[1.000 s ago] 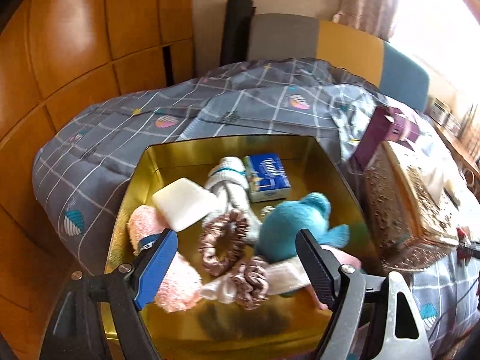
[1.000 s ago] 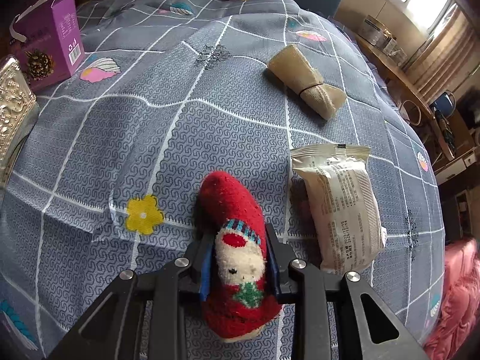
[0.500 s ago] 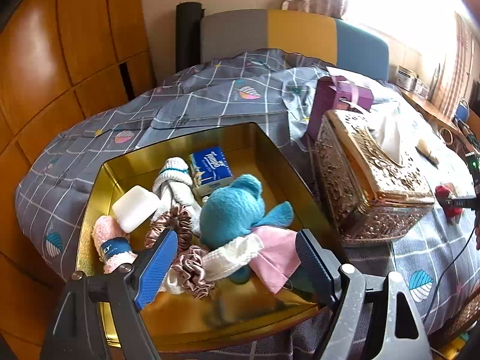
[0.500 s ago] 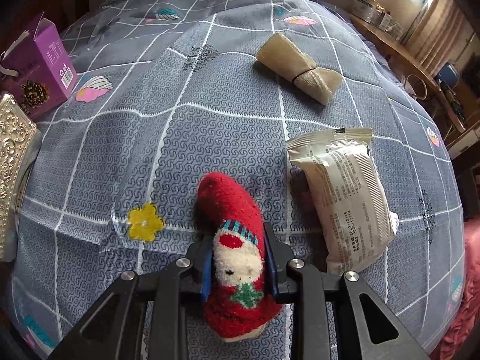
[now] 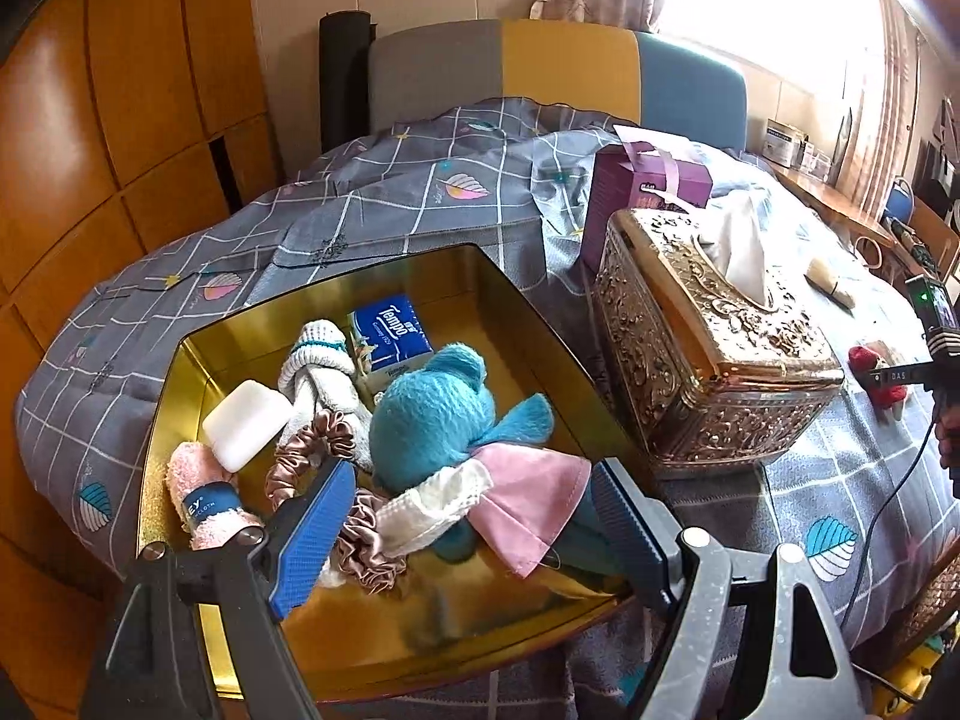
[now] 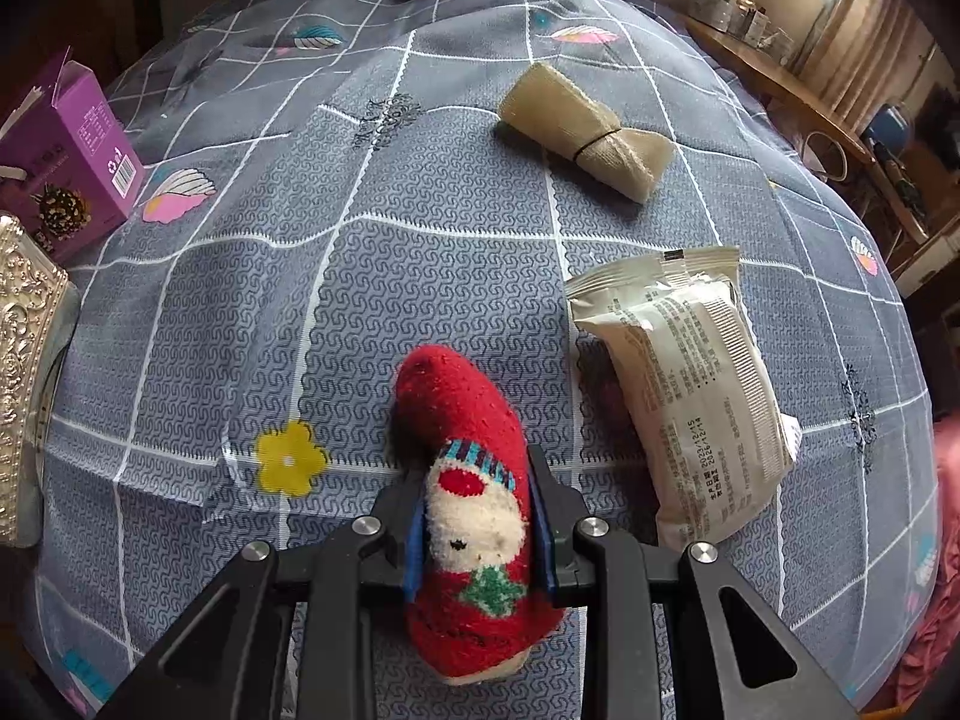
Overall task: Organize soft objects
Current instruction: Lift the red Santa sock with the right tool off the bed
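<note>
Right wrist view: right gripper (image 6: pixel 477 531) pads clamp a red sock (image 6: pixel 474 480) on the grey checked cloth (image 6: pixel 420 276); packet (image 6: pixel 690 390) right, beige roll (image 6: pixel 585 129) far. Left wrist view: left gripper (image 5: pixel 474 516) jaws wide apart, empty, above the gold tin (image 5: pixel 528 324) of soft items; tissue box (image 5: pixel 708 348) right, wood panels (image 5: pixel 120 90) left, bright window (image 5: pixel 780 6) far right.

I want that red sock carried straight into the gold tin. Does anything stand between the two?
Yes. The ornate tissue box stands on the bedspread between the red sock, which the right gripper clamps, and the gold tin. The sock would likely have to go over or around it.
</note>
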`<action>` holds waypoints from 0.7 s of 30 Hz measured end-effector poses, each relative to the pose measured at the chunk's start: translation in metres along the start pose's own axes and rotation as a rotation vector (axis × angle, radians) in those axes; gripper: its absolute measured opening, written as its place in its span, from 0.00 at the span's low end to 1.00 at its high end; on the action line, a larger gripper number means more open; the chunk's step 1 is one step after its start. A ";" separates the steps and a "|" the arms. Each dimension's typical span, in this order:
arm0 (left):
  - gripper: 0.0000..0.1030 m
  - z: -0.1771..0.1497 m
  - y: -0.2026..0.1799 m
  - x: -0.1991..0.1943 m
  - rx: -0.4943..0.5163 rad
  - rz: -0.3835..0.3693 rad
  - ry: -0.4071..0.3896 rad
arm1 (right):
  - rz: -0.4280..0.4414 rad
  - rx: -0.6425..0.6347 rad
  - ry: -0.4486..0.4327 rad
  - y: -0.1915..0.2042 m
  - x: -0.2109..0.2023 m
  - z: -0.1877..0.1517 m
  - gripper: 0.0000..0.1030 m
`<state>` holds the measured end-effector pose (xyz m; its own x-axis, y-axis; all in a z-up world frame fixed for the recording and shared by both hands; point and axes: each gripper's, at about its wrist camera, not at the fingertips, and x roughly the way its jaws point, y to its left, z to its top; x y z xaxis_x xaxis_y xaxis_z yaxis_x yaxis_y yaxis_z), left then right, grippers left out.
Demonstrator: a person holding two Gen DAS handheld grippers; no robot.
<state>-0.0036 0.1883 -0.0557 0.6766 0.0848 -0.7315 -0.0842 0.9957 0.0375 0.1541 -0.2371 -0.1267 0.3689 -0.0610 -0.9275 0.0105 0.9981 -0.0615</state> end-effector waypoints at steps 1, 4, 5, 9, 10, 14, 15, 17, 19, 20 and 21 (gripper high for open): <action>0.80 -0.001 0.000 -0.001 0.006 -0.002 -0.001 | -0.004 0.002 0.001 0.000 0.000 0.000 0.27; 0.80 -0.003 0.003 -0.004 0.010 -0.007 -0.008 | -0.023 0.008 0.017 0.002 0.001 0.003 0.27; 0.80 -0.003 0.005 -0.004 0.008 -0.006 -0.009 | -0.029 0.009 0.024 0.003 0.001 0.005 0.27; 0.80 -0.004 0.015 -0.005 -0.017 0.004 -0.008 | -0.044 0.021 0.043 0.006 0.002 0.012 0.25; 0.80 -0.004 0.017 -0.005 -0.021 0.004 -0.009 | -0.043 0.028 0.046 0.006 0.002 0.014 0.25; 0.80 -0.005 0.028 -0.005 -0.052 0.001 -0.006 | -0.016 0.028 0.045 0.013 0.000 0.028 0.21; 0.80 -0.005 0.030 -0.004 -0.057 0.001 -0.004 | -0.019 0.020 0.042 0.017 0.000 0.033 0.21; 0.80 -0.007 0.032 -0.004 -0.060 0.001 -0.002 | -0.011 0.015 0.043 0.022 0.000 0.042 0.21; 0.80 -0.008 0.034 -0.005 -0.061 -0.003 -0.002 | 0.008 0.017 0.031 0.028 -0.004 0.056 0.21; 0.80 -0.008 0.035 -0.006 -0.063 -0.008 -0.003 | 0.018 0.018 0.020 0.031 -0.008 0.064 0.21; 0.80 -0.007 0.036 -0.006 -0.066 -0.010 -0.006 | 0.036 0.022 0.008 0.034 -0.012 0.073 0.21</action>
<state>-0.0162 0.2235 -0.0549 0.6820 0.0749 -0.7275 -0.1251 0.9920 -0.0151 0.2175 -0.2015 -0.0905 0.3619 -0.0246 -0.9319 0.0178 0.9997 -0.0194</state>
